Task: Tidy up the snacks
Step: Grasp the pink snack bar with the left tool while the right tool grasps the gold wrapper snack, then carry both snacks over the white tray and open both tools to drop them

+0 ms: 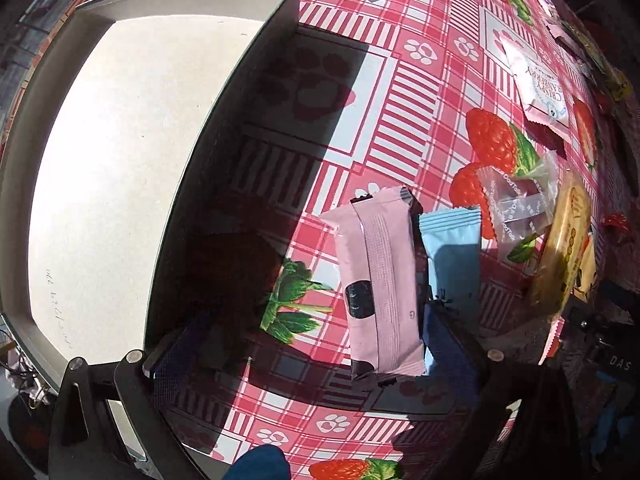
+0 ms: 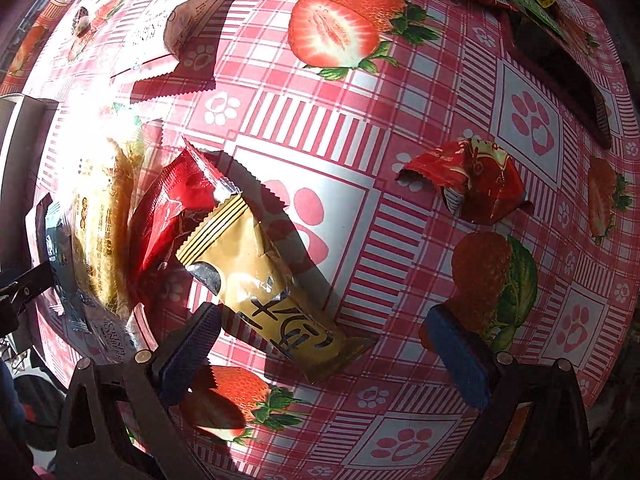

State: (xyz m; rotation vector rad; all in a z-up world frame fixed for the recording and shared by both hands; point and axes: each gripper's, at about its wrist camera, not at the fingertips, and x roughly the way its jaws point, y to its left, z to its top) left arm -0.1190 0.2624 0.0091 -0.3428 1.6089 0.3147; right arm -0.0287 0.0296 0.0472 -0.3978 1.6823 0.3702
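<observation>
Your tablecloth (image 1: 420,92) carries everything. The white cardboard box (image 1: 120,168) sits empty at the left, probably the bin for the snacks.

Your left gripper (image 1: 316,344) has its jaws spread wide. The pink wafer bar (image 1: 380,288) lies between them, apart from the near-side finger, and the blue packet (image 1: 454,260) lies half under the bar against the other pad, so nothing is gripped.

Your right gripper (image 2: 320,344) is wide open too, straddling the tail of the gold bar (image 2: 264,280), which rests flat and unheld, partly overlapping the red packet (image 2: 176,208). The red candy (image 2: 476,184) lies well apart.
</observation>
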